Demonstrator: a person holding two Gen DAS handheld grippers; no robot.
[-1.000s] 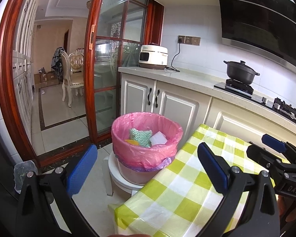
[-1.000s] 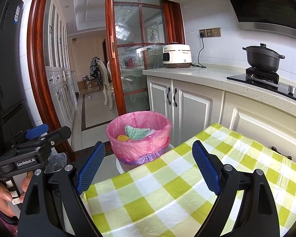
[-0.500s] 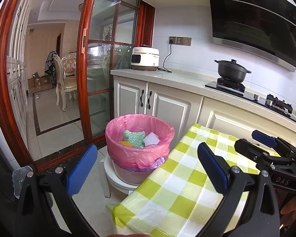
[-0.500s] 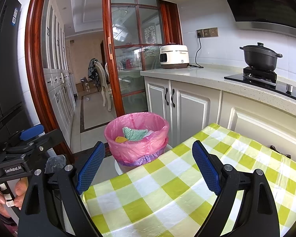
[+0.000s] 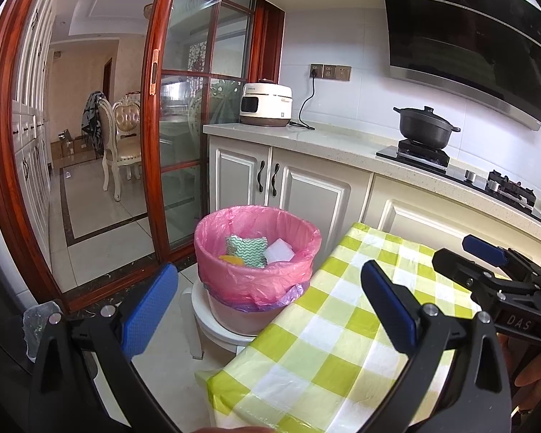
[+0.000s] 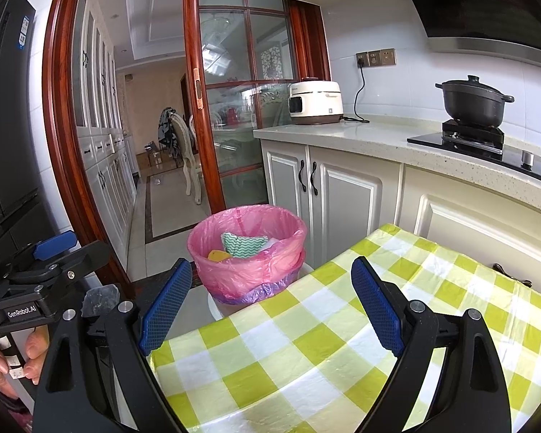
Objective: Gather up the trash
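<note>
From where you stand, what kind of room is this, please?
A home kitchen, most likely. A black pot sits on a stove, a rice cooker stands on the counter, and a bin with a pink liner stands beside the checked table.

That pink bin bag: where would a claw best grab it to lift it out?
Pinch the pink bag at its folded-over rim, coming down from above on the near, table-facing edge. There the loose plastic bunches over the bin lip; the trash inside sits lower, clear of the fingers.

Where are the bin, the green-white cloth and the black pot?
bin (image 5: 234, 281), left wrist view, pink liner on its front wall
cloth (image 5: 247, 249), left wrist view, middle of its zigzag face
pot (image 6: 474, 103), right wrist view, side of its body
</note>
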